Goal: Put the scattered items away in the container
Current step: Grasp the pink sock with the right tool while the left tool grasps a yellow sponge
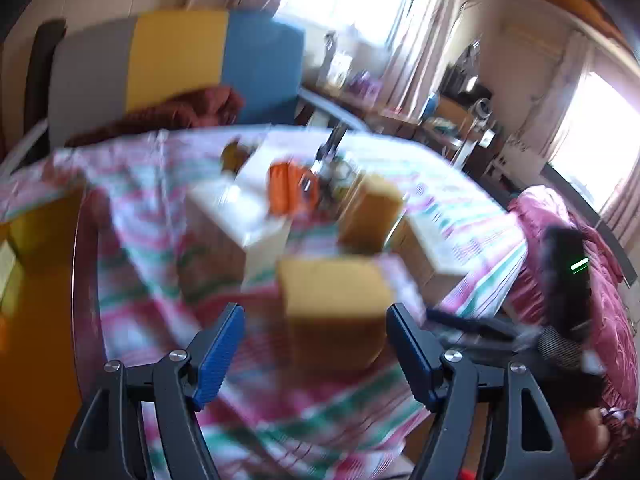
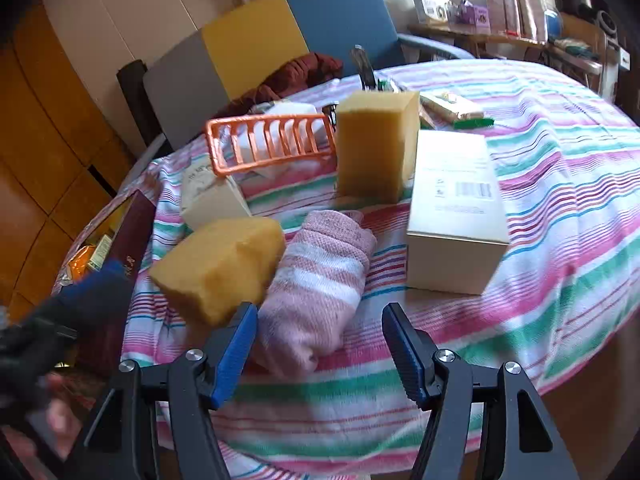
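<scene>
The left gripper hangs with its jaws spread and nothing held — a yellow sponge sits just ahead, between the fingers' lines, though that view is blurred. The right gripper is likewise released; a rolled pink towel lies between its fingertips near the table's front edge, with the same sponge touching the towel's left side. Farther toward the table middle stand a taller sponge, a white box and an orange basket.
</scene>
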